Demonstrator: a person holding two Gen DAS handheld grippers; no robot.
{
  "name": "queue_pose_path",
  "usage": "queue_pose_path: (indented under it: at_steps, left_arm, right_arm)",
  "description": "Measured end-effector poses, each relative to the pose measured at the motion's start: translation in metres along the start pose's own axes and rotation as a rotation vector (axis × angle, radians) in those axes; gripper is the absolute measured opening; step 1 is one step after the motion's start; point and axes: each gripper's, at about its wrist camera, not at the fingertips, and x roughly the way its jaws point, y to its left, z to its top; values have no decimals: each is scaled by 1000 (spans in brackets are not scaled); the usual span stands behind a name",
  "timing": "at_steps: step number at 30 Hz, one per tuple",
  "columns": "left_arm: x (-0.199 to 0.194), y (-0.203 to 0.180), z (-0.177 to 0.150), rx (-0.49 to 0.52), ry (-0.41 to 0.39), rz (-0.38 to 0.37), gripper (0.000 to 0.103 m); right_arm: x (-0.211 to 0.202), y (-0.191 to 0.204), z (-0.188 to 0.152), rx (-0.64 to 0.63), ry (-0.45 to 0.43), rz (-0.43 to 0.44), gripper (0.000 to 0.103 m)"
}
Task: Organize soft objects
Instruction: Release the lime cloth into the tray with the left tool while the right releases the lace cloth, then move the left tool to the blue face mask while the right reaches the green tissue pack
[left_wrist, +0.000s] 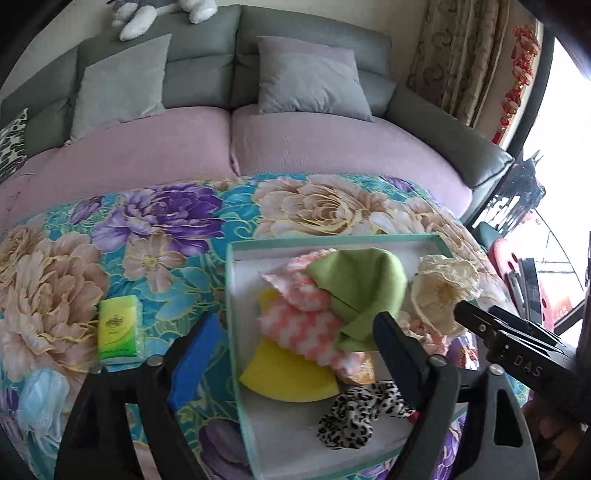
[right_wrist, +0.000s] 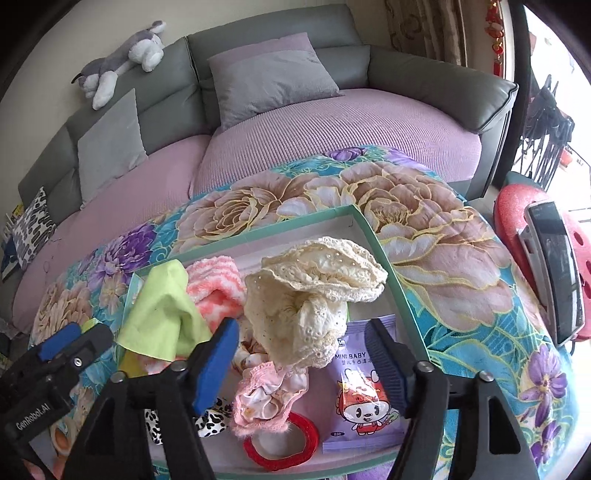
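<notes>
grey sofa (left_wrist: 207, 70) with lilac seat covers is filling the top of both views, and a floral quilt (left_wrist: 147, 229) is covering the surface in front of it. on the quilt a shallow mint-edged box (left_wrist: 231, 332) is sitting in the lower middle of the frame, already holding a pile of soft things: a green cloth (left_wrist: 365, 291), pink-and-white fluffy pieces (left_wrist: 303, 325), a yellow piece (left_wrist: 288, 373), a leopard scrunchie (left_wrist: 358, 413), a pink scrunchie (right_wrist: 269, 391), a red ring (right_wrist: 280, 443) and a purple wipes packet (right_wrist: 365, 387).

both tongs are standing released. the left tongs (left_wrist: 291, 354) are hanging over the left part of the box with nothing pressed between the pads. the right tongs (right_wrist: 306, 350) are opened wide around the base of the cream lace cloth (right_wrist: 314, 295), which is standing in a loose heap at the box centre; the pads do not seem to be pressing it.

outside the box, a green tissue pack (left_wrist: 118, 328) is lying at lower left of the left view, with a pale blue mesh item (left_wrist: 40, 402) below it near the frame edge.

judging the step as letting go and going for what is left, it is worth lifting straight up so no lace snags, then approaching the tissue pack across its narrow width.
</notes>
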Motion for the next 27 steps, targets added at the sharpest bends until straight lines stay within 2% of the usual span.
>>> queue_pose_path:
  at_steps: [4,8,13,17,24,27]
  left_arm:
    - [-6,34,-1,-58,6,131,95]
    - [-11,78,-10,-148,36,250,95]
    - [-32,128,-20,-245,34,358,95]
    - [-59,162,-29,-336,0,392,95]
    - [-99,210,-47,-425,-22,455,95]
    - [-111,231,-57,-479,-34,449,95]
  right_arm:
    - [-2,8,-1,-36,-7,-29,103]
    - [-5,19,-3,-65,-21,-38,103]
    - [-13,40,-6,-96,-32,-25,103]
    - [-20,64,-11,-129,-34,9,103]
    - [-36,123,-24,-214,-27,114,103]
    - [-49,149,-28,-258,-36,149,103]
